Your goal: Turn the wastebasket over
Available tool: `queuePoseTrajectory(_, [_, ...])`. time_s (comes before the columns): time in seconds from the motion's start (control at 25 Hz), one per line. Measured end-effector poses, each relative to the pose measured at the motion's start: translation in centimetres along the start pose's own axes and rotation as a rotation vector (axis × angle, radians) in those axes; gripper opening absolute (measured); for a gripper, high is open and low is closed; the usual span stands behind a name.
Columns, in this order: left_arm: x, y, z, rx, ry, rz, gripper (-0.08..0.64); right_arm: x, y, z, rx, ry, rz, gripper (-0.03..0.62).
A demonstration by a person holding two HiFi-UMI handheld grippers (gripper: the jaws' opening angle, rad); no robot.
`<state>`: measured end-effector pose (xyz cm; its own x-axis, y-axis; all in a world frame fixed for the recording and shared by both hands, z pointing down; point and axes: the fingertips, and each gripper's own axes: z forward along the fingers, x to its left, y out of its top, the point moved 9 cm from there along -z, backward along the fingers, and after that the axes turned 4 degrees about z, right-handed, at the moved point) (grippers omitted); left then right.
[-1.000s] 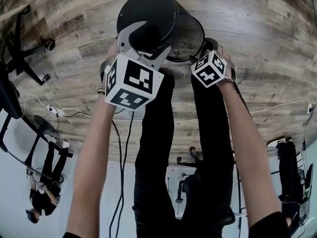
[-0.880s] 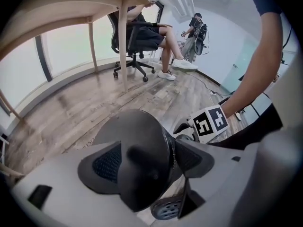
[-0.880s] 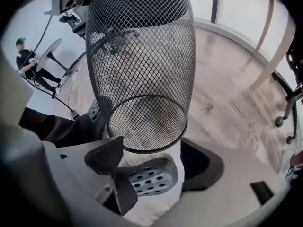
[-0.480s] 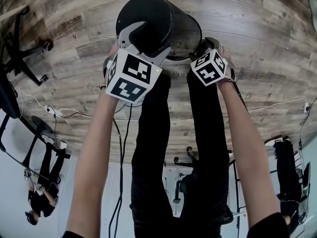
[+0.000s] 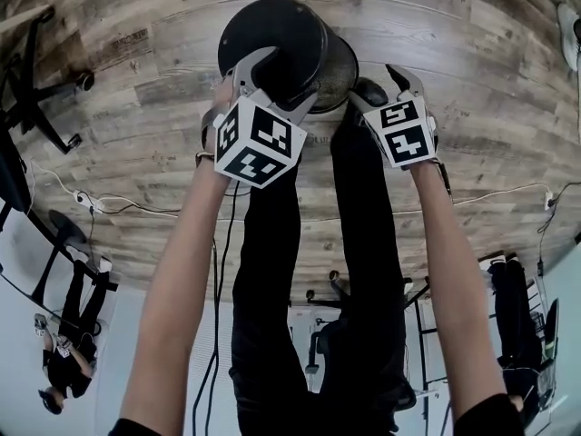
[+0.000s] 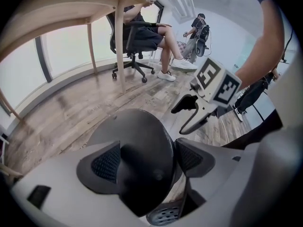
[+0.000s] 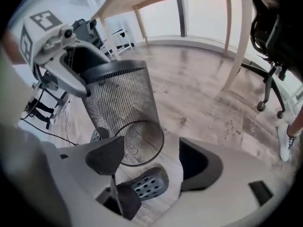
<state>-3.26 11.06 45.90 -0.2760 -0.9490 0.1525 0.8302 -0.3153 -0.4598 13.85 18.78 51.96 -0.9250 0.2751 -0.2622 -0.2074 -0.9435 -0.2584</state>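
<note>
Locate black wire-mesh wastebasket inverted on wood-plank floor, solid base uppermost. Read left gripper as released: jaws wide astride base, pads seemingly not pressing. Read right gripper as empty, jaws apart. Judge turnover essentially done; next, withdraw without nudging base.

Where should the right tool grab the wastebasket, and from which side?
The mouth rim, near edge, from the open end: one jaw inside, one outside. The wastebasket is tilted with its mouth facing the right tool, and its mesh body looks too wide to span. The left tool straddles the base.
</note>
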Motion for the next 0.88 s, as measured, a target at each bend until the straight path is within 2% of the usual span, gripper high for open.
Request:
queuePoseTrajectory(0.16, [-0.9, 0.2, 0.3, 0.002, 0.012, 0.029, 0.366, -1.0, 1.9, -2.4, -0.063, 0.022, 0.033, 0.382])
queuePoseTrajectory(0.44, [-2.6, 0.6, 0.9, 0.005, 0.033, 0.075, 0.365, -0.9, 4.5, -5.7, -0.151, 0.137, 0.105, 0.379])
queuePoseTrajectory(0.56, [-3.2, 0.4, 1.0, 0.007, 0.040, 0.094, 0.365, -0.3, 5.0, -6.2, -0.171, 0.143, 0.109, 0.364])
queuePoseTrajectory(0.6, [-3.4, 0.4, 1.0, 0.008, 0.042, 0.102, 0.365, -0.2, 5.1, -6.3, -0.179, 0.126, 0.111, 0.292])
queuePoseTrajectory(0.64, [-3.6, 0.3, 1.0, 0.009, 0.043, 0.109, 0.365, 0.0, 5.2, -6.3, -0.187, 0.106, 0.111, 0.189])
queuePoseTrajectory(0.76, [-4.1, 0.0, 1.0, 0.009, 0.048, 0.124, 0.365, 0.7, 5.2, -6.1, -0.181, 0.101, 0.110, 0.178])
queuePoseTrajectory(0.88, [-4.5, -0.4, 0.9, 0.006, 0.054, 0.139, 0.365, 1.5, 5.2, -5.7, -0.178, 0.136, 0.154, 0.106])
